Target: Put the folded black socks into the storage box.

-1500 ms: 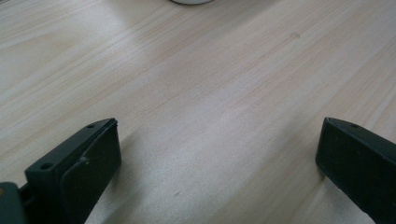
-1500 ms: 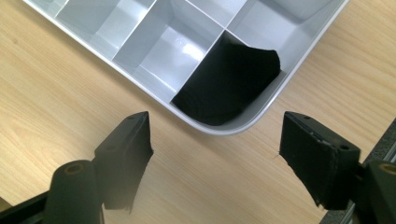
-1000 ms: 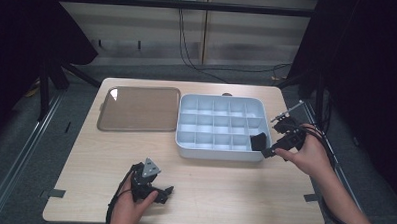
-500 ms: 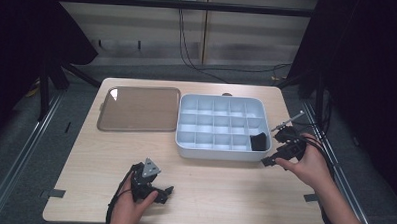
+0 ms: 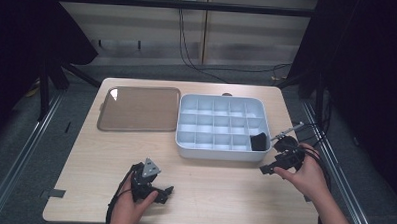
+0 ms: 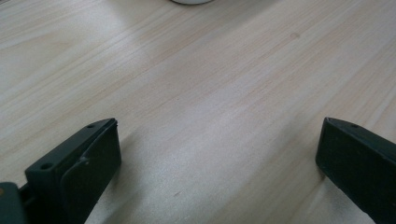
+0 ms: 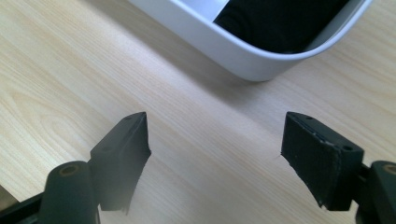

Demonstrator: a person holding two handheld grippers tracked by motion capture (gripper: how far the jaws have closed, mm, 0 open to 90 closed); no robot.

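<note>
One white compartment tray (image 5: 220, 152), one black object (image 5: 258, 141) inside it, one brown flat tray (image 5: 139, 109), two tongs on one tabletop (image 5: 219, 185).

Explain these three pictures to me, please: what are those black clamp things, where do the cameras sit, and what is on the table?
A person sits at a wooden table and holds a hand tool in each hand: the left gripper and the right gripper. Each has two black jaws that open and shut. The high view is taken from above and looks down on the table. The other two pictures come from small cameras riding on each gripper, looking along its jaws. On the table lie a flat brown tray and a white divided box. A black object sits in the box's near right corner compartment. Both grippers are open above bare wood and hold nothing.
</note>
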